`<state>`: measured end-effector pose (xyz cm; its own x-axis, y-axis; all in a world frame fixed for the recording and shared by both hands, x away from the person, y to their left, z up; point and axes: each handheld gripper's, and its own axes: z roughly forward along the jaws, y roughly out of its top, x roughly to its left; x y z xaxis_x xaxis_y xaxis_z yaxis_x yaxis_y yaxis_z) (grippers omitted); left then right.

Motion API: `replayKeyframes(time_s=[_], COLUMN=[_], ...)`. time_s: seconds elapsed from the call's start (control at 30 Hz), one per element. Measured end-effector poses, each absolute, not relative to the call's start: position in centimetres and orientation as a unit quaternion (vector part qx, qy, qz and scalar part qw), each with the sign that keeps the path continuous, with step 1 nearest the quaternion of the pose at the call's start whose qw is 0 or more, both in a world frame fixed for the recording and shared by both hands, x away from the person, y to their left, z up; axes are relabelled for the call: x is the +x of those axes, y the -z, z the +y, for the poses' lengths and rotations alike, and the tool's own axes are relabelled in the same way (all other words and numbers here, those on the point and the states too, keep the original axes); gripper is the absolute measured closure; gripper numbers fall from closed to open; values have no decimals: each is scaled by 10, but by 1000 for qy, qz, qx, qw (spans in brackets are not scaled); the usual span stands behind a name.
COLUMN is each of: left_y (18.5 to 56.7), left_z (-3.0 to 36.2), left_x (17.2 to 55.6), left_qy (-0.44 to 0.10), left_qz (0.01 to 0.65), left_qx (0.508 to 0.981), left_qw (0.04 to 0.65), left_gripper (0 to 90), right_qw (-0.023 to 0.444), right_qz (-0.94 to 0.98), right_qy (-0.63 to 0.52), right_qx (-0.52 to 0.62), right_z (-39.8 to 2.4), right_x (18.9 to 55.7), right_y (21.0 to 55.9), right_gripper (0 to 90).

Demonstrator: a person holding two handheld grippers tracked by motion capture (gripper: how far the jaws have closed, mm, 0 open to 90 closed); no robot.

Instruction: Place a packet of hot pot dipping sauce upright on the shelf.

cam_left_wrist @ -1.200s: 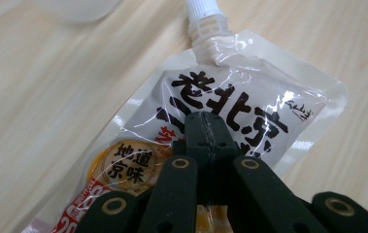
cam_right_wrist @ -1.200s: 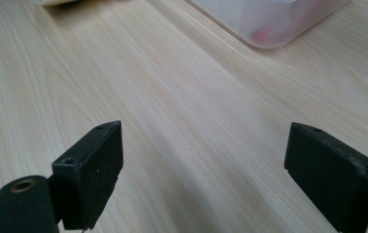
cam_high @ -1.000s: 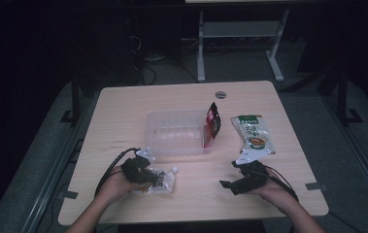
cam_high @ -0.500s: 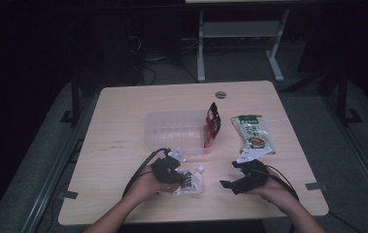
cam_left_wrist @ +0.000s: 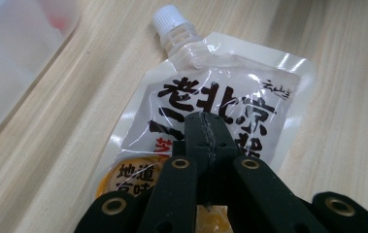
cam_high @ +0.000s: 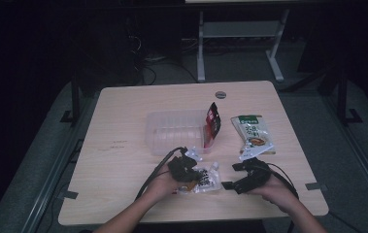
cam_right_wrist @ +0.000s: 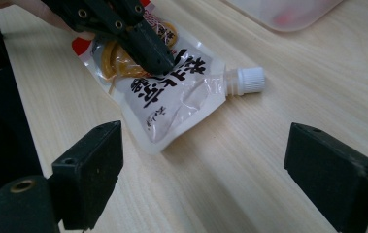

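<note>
A white spouted sauce pouch point(cam_high: 207, 180) point(cam_left_wrist: 230, 73) point(cam_right_wrist: 172, 104) with black lettering lies flat on the wooden table point(cam_high: 123, 145) near its front edge. My left gripper point(cam_high: 187, 171) point(cam_left_wrist: 206, 121) is shut, jaws together, with its tip resting on the pouch's printed face; the right gripper view shows the left gripper point(cam_right_wrist: 159, 60) pressing down there. I cannot tell whether any film is pinched. My right gripper point(cam_high: 231, 175) point(cam_right_wrist: 203, 141) stands open just right of the pouch, its jaws wide apart and empty, aimed at the pouch's capped end.
A clear plastic container point(cam_high: 174, 131) sits mid-table behind the pouch, with a red packet point(cam_high: 212, 121) leaning at its right side. A green and white packet point(cam_high: 253, 136) lies to the right. Near the table's far edge there is a round grommet point(cam_high: 220, 94).
My left hand slid to the right along the table's front, and the pouch moved with it, ending close to the right gripper. The right hand stayed still.
</note>
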<state>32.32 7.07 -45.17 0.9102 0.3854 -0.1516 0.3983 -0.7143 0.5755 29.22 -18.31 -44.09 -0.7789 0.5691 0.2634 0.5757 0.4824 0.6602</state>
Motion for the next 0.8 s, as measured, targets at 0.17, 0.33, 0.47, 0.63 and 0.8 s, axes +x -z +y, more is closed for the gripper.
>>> replayKeyframes(time_s=[0.17, 0.33, 0.47, 0.63, 0.8], left_y=[441, 440, 445, 448, 449], left_z=[83, 93, 94, 91, 86], left_x=[323, 321, 322, 324, 323], left_qy=[6, 8, 9, 7, -1], left_qz=[211, 210, 207, 209, 207], left_qx=[923, 926, 931, 935, 940], left_qw=[322, 313, 300, 288, 271], left_gripper=[900, 900, 900, 900, 900], right_qw=[14, 23, 35, 45, 59], right_qz=[-862, -864, -864, -865, -863], right_qy=[381, 376, 370, 366, 366], right_qx=[-334, -335, -339, -340, -343], right_z=[-180, -176, -170, -165, -161], right_x=[292, 293, 294, 295, 298], right_y=[444, 447, 452, 455, 460], right_gripper=[140, 141, 144, 147, 159])
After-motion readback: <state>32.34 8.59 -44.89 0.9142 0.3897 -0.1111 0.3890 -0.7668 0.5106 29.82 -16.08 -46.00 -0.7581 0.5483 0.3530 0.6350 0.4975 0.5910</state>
